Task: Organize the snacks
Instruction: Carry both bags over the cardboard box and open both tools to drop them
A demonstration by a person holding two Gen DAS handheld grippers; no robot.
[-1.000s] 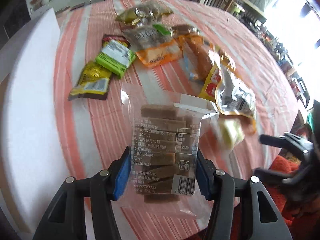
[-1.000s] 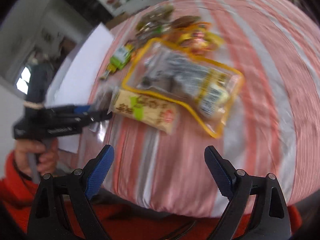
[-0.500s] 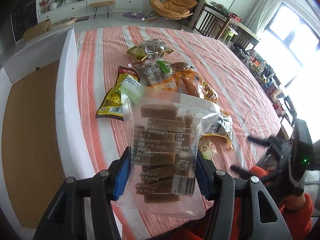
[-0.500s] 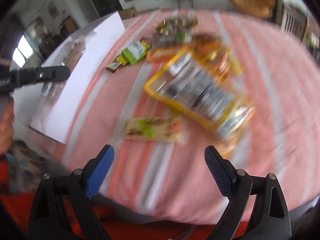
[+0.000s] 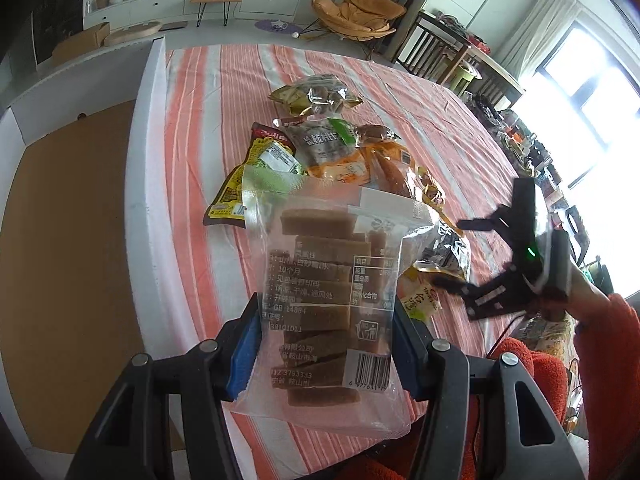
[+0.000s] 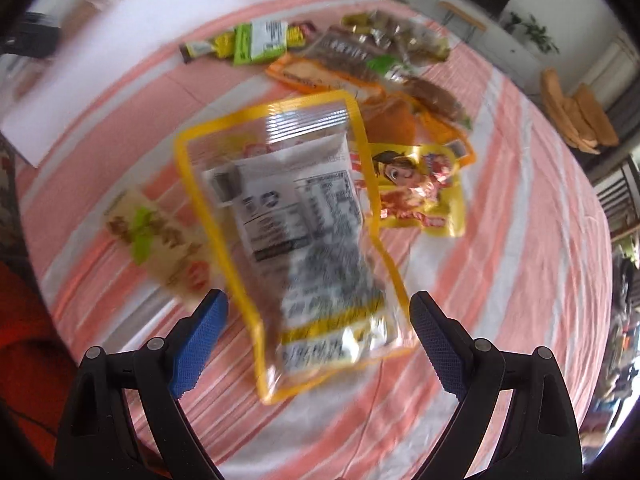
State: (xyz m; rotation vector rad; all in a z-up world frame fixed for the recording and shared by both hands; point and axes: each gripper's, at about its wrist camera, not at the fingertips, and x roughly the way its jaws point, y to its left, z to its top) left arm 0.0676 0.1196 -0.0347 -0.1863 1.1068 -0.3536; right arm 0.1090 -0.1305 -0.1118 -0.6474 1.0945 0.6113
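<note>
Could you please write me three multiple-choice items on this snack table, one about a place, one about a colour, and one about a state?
1. Where is the clear bag of brown bars?
A. Flat on the striped tablecloth
B. Between the left gripper's pads, above the table edge
C. Inside the white box

2. What colour borders the big windowed pouch in front of the right gripper?
A. Yellow
B. Blue
C. Purple

3. How is the right gripper?
A. Shut on the pouch
B. Shut on the cartoon packet
C. Open, holding nothing

Answers:
1 B: the left gripper presses blue pads against both sides of the bag.
2 A: a yellow band rings the pouch.
3 C: its jaws stand wide apart, with the pouch lying on the striped tablecloth.
</note>
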